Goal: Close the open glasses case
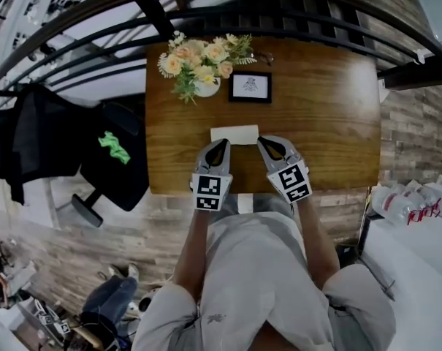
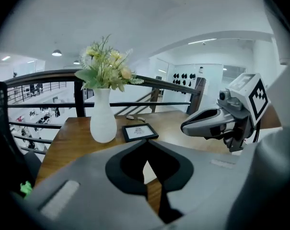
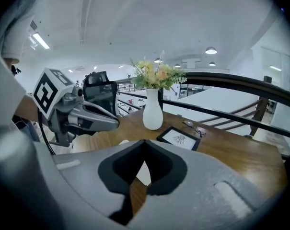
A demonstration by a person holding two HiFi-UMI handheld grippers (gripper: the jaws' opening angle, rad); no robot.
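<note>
The cream glasses case (image 1: 234, 134) lies flat at the centre of the head view, near the front edge of the wooden table (image 1: 330, 108). Whether its lid is up cannot be told. The left gripper (image 1: 221, 145) and right gripper (image 1: 264, 142) flank its ends, each with jaws together and holding nothing. Above it in the frame stand a picture frame (image 1: 250, 86) and a vase of flowers (image 1: 202, 68).

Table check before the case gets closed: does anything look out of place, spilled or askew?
Nothing is spilled or tipped. One oddity: the glasses lie loose on the wood behind the picture frame, well away from the white case.
</note>
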